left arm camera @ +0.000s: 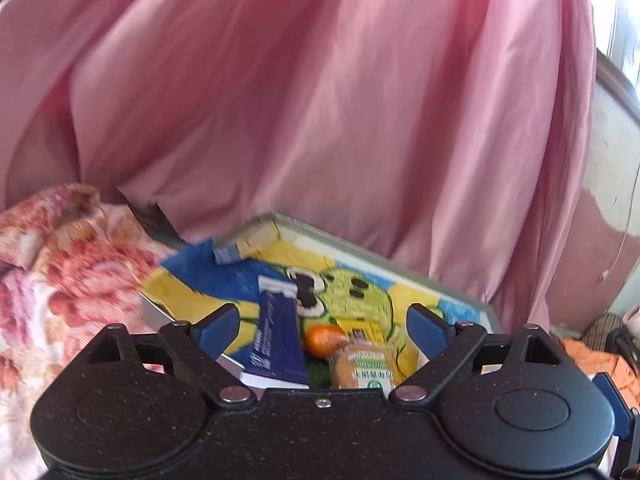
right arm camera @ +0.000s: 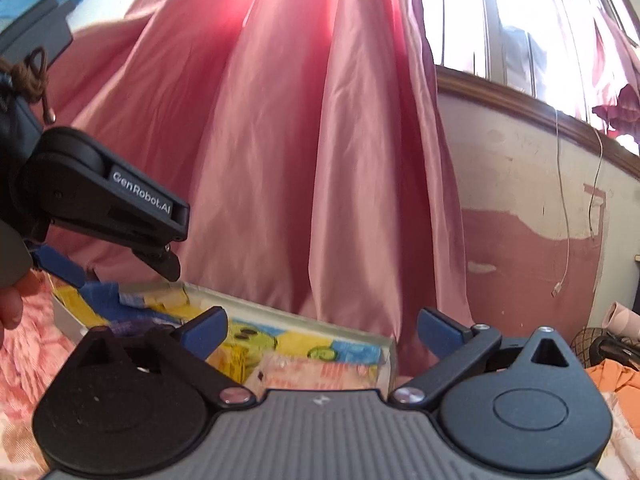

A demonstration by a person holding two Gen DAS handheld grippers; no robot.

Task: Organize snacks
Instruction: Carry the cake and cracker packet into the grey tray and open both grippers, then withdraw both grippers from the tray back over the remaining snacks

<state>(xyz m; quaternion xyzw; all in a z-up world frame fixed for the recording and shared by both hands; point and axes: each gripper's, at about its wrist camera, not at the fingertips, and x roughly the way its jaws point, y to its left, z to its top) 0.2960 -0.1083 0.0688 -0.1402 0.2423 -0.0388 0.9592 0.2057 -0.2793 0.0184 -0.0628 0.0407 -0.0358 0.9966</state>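
Observation:
A shallow tray [left arm camera: 362, 249] lined with a yellow, blue and green cartoon sheet lies on the bed. Inside it are a dark blue packet [left arm camera: 276, 334], a small orange snack [left arm camera: 322, 338], a wrapped bun [left arm camera: 362, 364] and a yellow packet [left arm camera: 360, 325]. My left gripper [left arm camera: 324, 330] hovers over these with its jaws wide apart, open and touching nothing. In the right wrist view the same tray [right arm camera: 304, 320] holds a pink-orange packet [right arm camera: 316, 376]. My right gripper [right arm camera: 322, 334] stands open above it, holding nothing. The left gripper [right arm camera: 114, 268] shows at the left, over the tray's far end.
A pink curtain [left arm camera: 320, 100] hangs right behind the tray. Floral bedding [left arm camera: 60, 264] surrounds it on the left. To the right are a peeling wall [right arm camera: 520, 208] with a dangling cable [right arm camera: 568, 248], a bright window [right arm camera: 500, 12] and an orange cloth [right arm camera: 616, 376]. A person's finger [right arm camera: 10, 304] shows at the left edge.

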